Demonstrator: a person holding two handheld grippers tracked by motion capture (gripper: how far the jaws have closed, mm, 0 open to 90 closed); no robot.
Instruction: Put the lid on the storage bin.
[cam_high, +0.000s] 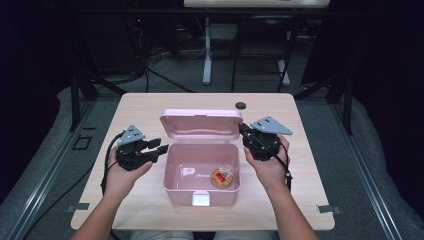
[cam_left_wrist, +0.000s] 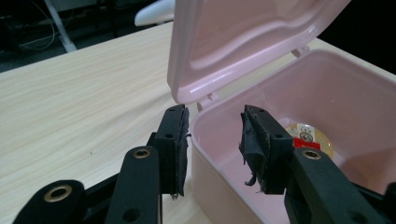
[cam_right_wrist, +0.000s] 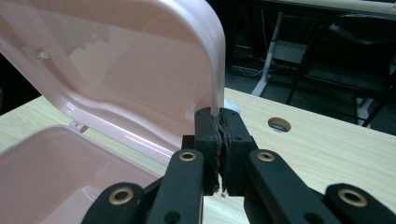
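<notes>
Pink plastic box (cam_high: 175, 187), lid (cam_high: 201, 122) raised, round snack (cam_high: 222, 177) inside

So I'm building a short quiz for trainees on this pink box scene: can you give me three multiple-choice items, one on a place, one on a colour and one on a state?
1. Where does the round orange thing lie?
A. on the table beside the box
B. inside the pink box
C. between the left gripper's jaws

2. What colour is the lid?
A. pink
B. blue
C. white

3. How do the right gripper's jaws stand?
A. wide open, away from the box
B. shut on the lid's edge
C. shut on the round orange thing

Answers:
1. B, the high view shows it on the box floor, toward the near right corner.
2. A, lid and box share the same pale pink.
3. B, the right gripper view shows the thin lid edge pinched between the pads, while the left gripper stands open with nothing between its jaws.
</notes>
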